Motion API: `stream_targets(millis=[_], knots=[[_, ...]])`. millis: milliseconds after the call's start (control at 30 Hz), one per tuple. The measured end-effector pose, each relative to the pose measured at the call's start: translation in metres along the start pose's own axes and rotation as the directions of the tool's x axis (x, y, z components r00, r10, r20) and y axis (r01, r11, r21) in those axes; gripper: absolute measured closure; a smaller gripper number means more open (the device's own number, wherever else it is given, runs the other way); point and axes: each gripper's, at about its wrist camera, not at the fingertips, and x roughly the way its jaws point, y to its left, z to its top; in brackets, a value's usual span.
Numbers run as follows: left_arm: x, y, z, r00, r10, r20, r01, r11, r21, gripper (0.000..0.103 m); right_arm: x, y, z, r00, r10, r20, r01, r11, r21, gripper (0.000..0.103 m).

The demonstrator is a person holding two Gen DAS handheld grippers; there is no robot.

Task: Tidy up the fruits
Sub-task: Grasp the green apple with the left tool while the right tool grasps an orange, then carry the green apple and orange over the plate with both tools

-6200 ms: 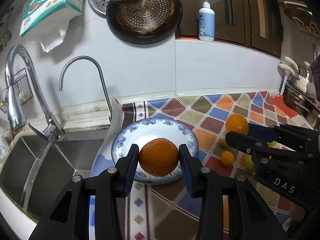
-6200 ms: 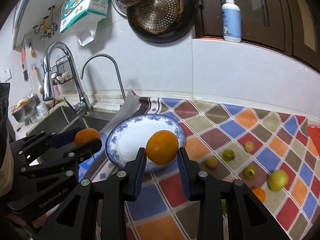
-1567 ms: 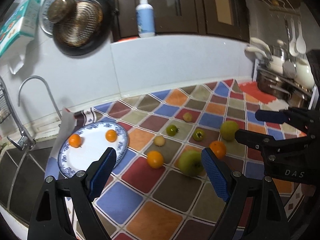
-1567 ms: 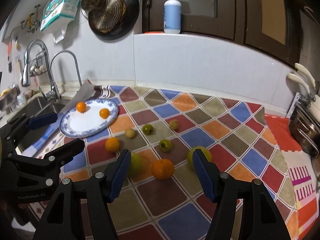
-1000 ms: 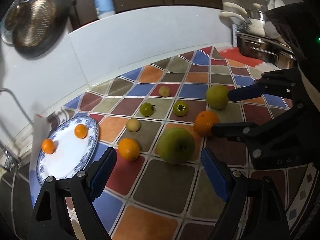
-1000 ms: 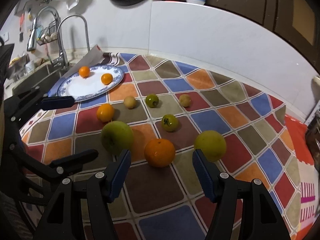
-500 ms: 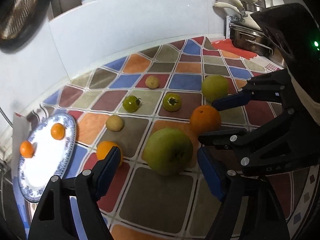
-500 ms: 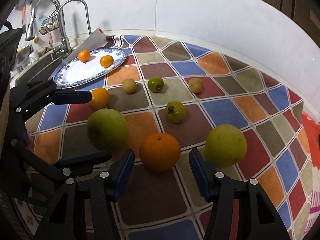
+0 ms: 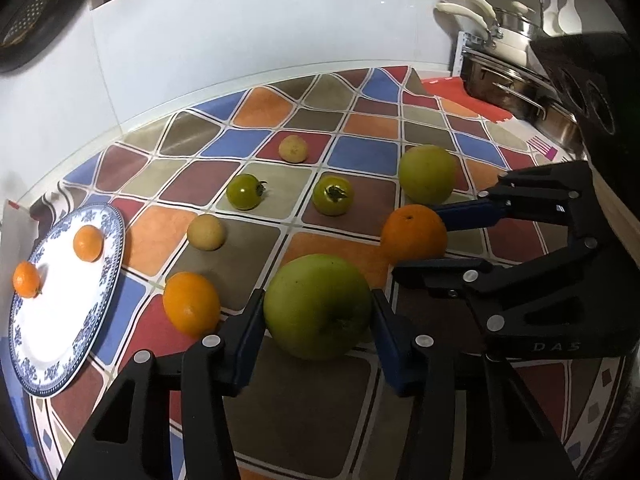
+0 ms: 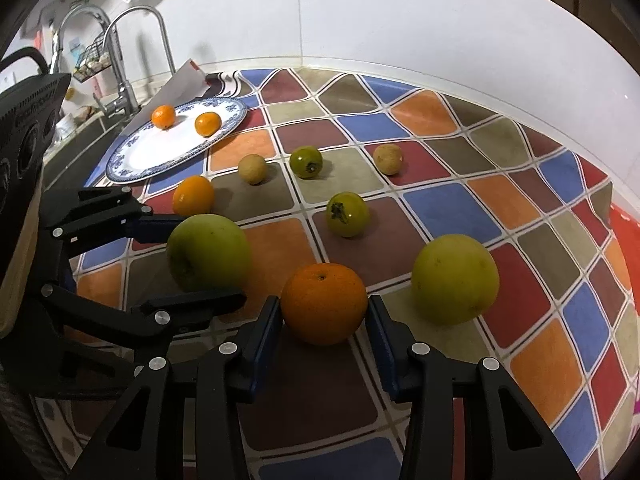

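My left gripper [image 9: 318, 314] sits low on the checkered cloth [image 9: 304, 396] with its blue pads spread to either side of the big green apple [image 9: 318, 306]; the pads flank the fruit closely, but I cannot tell whether they touch it. My right gripper [image 10: 323, 322] brackets the large orange [image 10: 324, 302] the same way, fingers apart, a sliver of gap showing on each side.

From the left wrist camera, a smaller orange [image 9: 191, 303] lies at nine o'clock of the apple, just beside my left finger. The blue-rimmed plate [image 9: 106, 280] sits farther out at nine o'clock, at the cloth's edge, carrying two small oranges [image 9: 88, 243]. At twelve o'clock of the apple lie two green tomatoes [image 9: 244, 197], with a pale round fruit [image 9: 205, 232] at eleven and another [image 9: 293, 149] beyond the tomatoes. A second yellow-green apple [image 10: 455, 278] rests at three o'clock of the large orange in the right wrist view, near it but apart.
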Motion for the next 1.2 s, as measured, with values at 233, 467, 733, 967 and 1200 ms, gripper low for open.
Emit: stream_targets(millis=[233, 467, 733, 967, 1200], knots=[[-0.018, 0.004, 0.001, 0.999, 0.037, 0.025, -0.036, 0.998, -0.056, 0.053, -0.012, -0.001, -0.001, 1.0, -0.014, 0.027, 0.013, 0.999, 0.042, 0.059], [-0.048, 0.007, 0.001, 0.993, 0.077, 0.085, -0.069, 0.992, -0.104, 0.053, -0.036, 0.009, 0.003, 0.996, -0.029, 0.083, 0.025, 0.998, 0.054, 0.059], [-0.078, 0.01, -0.003, 0.98, 0.134, 0.15, -0.109, 0.981, -0.164, 0.053, -0.062, 0.028, 0.008, 0.989, -0.021, 0.146, 0.016, 0.999, 0.037, 0.059], [-0.105, 0.022, -0.009, 0.964, 0.191, 0.183, -0.15, 0.964, -0.22, 0.053, -0.078, 0.044, 0.012, 0.979, -0.008, 0.202, -0.003, 0.998, 0.058, 0.059], [-0.13, 0.035, -0.018, 0.947, 0.252, 0.201, -0.197, 0.946, -0.258, 0.053, -0.087, 0.065, 0.022, 0.97, 0.016, 0.243, -0.026, 0.999, 0.037, 0.059]])
